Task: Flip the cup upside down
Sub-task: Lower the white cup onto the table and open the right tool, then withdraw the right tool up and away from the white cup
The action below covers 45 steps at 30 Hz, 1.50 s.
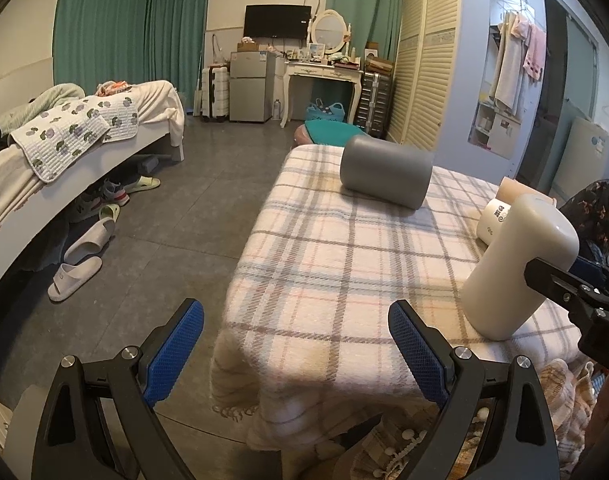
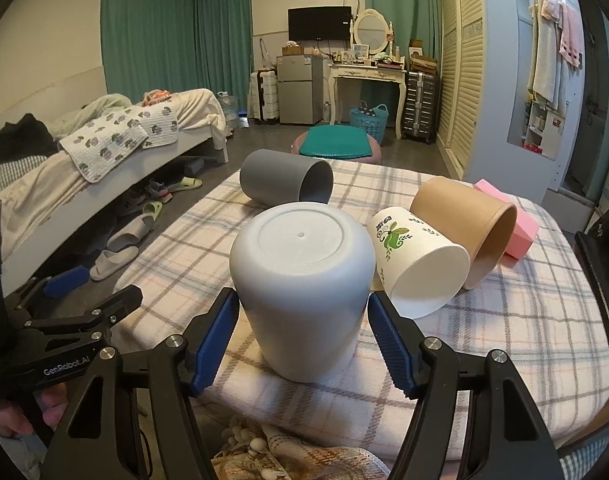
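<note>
A white plastic cup (image 2: 302, 280) stands upside down on the plaid-covered table (image 2: 504, 340), base up, near the front edge. My right gripper (image 2: 302, 336) is around its lower part, blue pads (image 2: 216, 336) just beside its walls with small gaps showing. The same cup shows at the right in the left wrist view (image 1: 520, 268), leaning in the fisheye. My left gripper (image 1: 296, 356) is open and empty, off the table's front left corner.
A grey cup (image 2: 284, 184) lies on its side at the back. A printed paper cup (image 2: 420, 264) and a brown paper cup (image 2: 468, 228) lie on their sides right of the white cup, with a pink block (image 2: 512, 228) behind. A bed (image 1: 64, 160) and slippers (image 1: 80, 264) are on the left.
</note>
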Motion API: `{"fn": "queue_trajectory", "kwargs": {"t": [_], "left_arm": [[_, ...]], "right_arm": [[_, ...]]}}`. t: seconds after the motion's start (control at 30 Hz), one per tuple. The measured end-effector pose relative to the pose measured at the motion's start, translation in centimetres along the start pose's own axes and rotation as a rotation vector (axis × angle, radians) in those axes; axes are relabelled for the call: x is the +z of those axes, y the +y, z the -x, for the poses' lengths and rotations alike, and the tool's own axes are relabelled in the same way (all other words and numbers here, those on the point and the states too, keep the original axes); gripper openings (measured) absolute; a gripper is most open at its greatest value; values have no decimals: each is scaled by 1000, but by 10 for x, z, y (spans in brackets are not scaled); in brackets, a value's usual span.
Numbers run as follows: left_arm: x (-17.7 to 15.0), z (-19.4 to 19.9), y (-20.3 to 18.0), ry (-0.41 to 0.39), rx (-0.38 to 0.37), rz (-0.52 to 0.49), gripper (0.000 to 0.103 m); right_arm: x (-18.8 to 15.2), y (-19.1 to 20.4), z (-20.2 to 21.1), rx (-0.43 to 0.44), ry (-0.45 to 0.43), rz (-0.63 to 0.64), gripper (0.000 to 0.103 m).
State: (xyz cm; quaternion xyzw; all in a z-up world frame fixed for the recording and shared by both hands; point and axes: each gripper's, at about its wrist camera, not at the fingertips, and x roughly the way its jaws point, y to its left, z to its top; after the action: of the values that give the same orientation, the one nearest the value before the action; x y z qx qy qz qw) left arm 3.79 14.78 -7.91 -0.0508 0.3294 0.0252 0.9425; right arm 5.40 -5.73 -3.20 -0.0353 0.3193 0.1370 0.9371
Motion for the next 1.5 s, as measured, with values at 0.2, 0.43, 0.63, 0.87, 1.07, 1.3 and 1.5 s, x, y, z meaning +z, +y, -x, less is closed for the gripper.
{"fn": "queue_trajectory", "kwargs": {"t": [0.2, 0.43, 0.63, 0.87, 1.07, 1.3, 1.5], "left_arm": [[2, 8, -1, -9, 4, -4, 96], [4, 22, -5, -32, 10, -16, 96], [8, 43, -13, -73, 15, -25, 96], [7, 82, -30, -173, 3, -24, 96], [0, 109, -49, -243, 7, -33, 96], [-9, 136, -77, -334, -23, -98, 103], [-19, 135, -91, -314, -44, -111, 103]], "right_arm": [[1, 3, 6, -6, -16, 4, 67], [3, 2, 18, 5, -45, -1, 67], [9, -1, 40, 22, -99, -10, 67], [11, -9, 78, 14, -180, -11, 72], [-6, -20, 109, -15, -211, -9, 94], [-30, -42, 138, -47, -253, -44, 103], [-45, -60, 142, -51, -246, -93, 103]]}}
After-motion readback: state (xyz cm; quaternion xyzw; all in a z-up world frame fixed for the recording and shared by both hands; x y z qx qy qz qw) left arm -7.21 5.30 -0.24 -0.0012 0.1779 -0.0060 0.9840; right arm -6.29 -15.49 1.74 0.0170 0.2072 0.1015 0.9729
